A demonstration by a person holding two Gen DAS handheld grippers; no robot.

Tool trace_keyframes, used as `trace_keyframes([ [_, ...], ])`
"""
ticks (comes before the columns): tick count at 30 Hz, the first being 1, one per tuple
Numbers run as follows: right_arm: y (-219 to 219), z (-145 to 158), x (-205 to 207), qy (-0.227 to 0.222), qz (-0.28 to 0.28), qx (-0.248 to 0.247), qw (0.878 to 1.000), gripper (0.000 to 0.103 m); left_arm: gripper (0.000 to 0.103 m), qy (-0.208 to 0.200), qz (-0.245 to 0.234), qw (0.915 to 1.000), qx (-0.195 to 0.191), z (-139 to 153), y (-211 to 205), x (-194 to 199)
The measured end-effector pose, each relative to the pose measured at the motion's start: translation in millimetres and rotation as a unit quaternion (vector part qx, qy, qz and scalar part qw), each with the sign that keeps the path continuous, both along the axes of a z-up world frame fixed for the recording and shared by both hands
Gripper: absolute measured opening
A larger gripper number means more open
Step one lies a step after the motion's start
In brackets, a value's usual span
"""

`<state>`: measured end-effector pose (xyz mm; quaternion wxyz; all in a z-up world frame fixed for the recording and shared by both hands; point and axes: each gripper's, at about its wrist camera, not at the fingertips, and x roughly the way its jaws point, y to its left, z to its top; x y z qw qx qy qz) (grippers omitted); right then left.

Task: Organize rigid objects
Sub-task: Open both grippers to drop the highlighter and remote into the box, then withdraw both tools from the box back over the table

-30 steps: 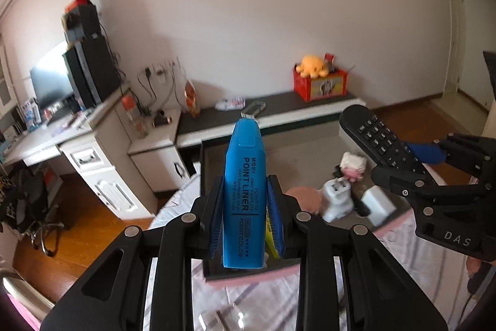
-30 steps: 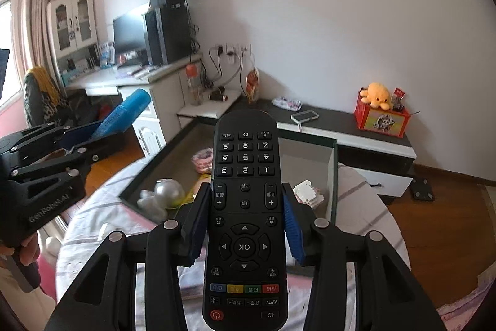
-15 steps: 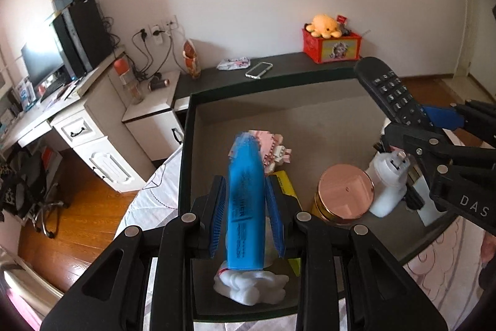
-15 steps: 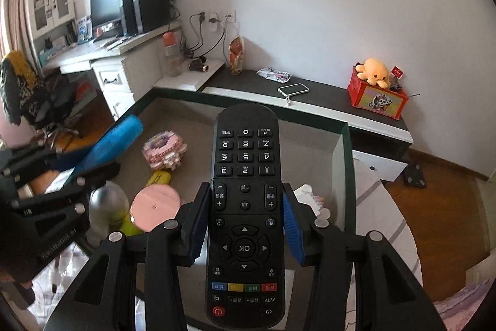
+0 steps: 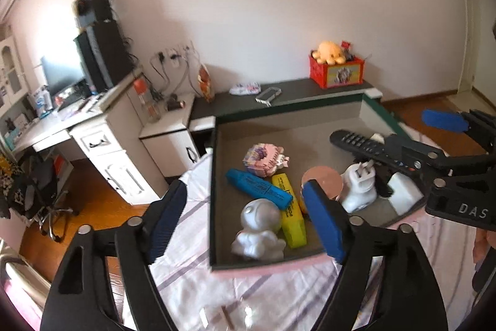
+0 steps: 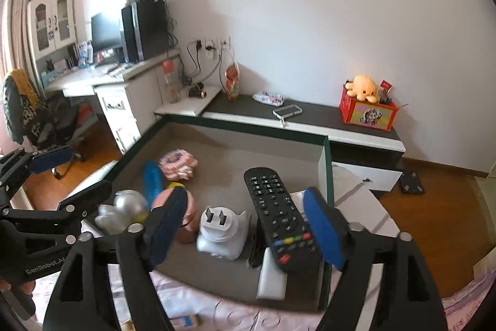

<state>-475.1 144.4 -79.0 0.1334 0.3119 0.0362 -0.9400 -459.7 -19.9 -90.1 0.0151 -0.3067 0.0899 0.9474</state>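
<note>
A dark-rimmed box (image 5: 212, 176) (image 6: 325, 169) sits on the striped tablecloth. The blue highlighter (image 5: 259, 189) (image 6: 152, 179) lies inside it across a yellow highlighter (image 5: 291, 214). The black remote (image 6: 280, 214) (image 5: 365, 146) lies in the box's right side, leaning on a white block (image 6: 272, 278). My left gripper (image 5: 245, 221) is open and empty above the box's near left corner. My right gripper (image 6: 245, 225) is open and empty, its jaws either side of the remote without touching it.
The box also holds a silver figurine (image 5: 259, 227), a copper-lidded tin (image 5: 322, 177), a white plug adapter (image 6: 221, 230) and a pink toy (image 5: 263, 155). Behind stand a low dark shelf (image 6: 310, 117) with a phone, a red box with a plush, and a white desk (image 5: 93, 138).
Both grippers opened. The blue highlighter dropped from the left gripper into the box; the remote dropped from the right gripper into the box. Both grippers pulled back a little.
</note>
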Motion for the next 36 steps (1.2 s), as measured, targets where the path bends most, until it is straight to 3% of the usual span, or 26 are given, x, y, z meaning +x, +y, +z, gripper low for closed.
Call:
trace_keyframes([
  [1,0.8,5.8,8.7,0.004,0.000,-0.003,1.000,0.079,0.083,0.010,0.000,0.9999,0.002,6.4,-1.8,9.5],
  [4,1.7,21.7,34.9,0.022,0.001,-0.014,1.000,0.081,0.099,0.037,0.007,0.9993,0.004,22.8,-9.2,39.5],
  [10,0.0,42.0,90.4,0.056,0.000,-0.025,0.998,0.086,0.103,0.080,0.016,0.9966,0.013,42.8,-22.1,105.3],
  [13,-1.2,46.7,115.3,0.072,-0.004,-0.027,0.997,0.092,0.103,0.087,0.028,0.9957,0.009,44.4,-27.8,132.4],
  [15,-2.3,46.7,131.3,0.083,-0.010,-0.024,0.996,0.103,0.103,0.092,0.033,0.9951,0.014,43.6,-33.1,150.8],
  [18,-3.0,43.3,154.1,0.091,-0.013,-0.023,0.995,0.103,0.103,0.086,0.041,0.9951,0.025,36.5,-42.4,173.0],
  [25,-0.9,29.6,192.5,0.078,-0.029,-0.045,0.995,0.103,0.103,0.072,0.047,0.9956,0.035,22.4,-56.8,204.4],
  [36,-2.3,18.7,207.0,0.067,-0.043,-0.045,0.996,0.103,0.103,0.065,0.048,0.9958,0.042,15.3,-67.2,214.8],
])
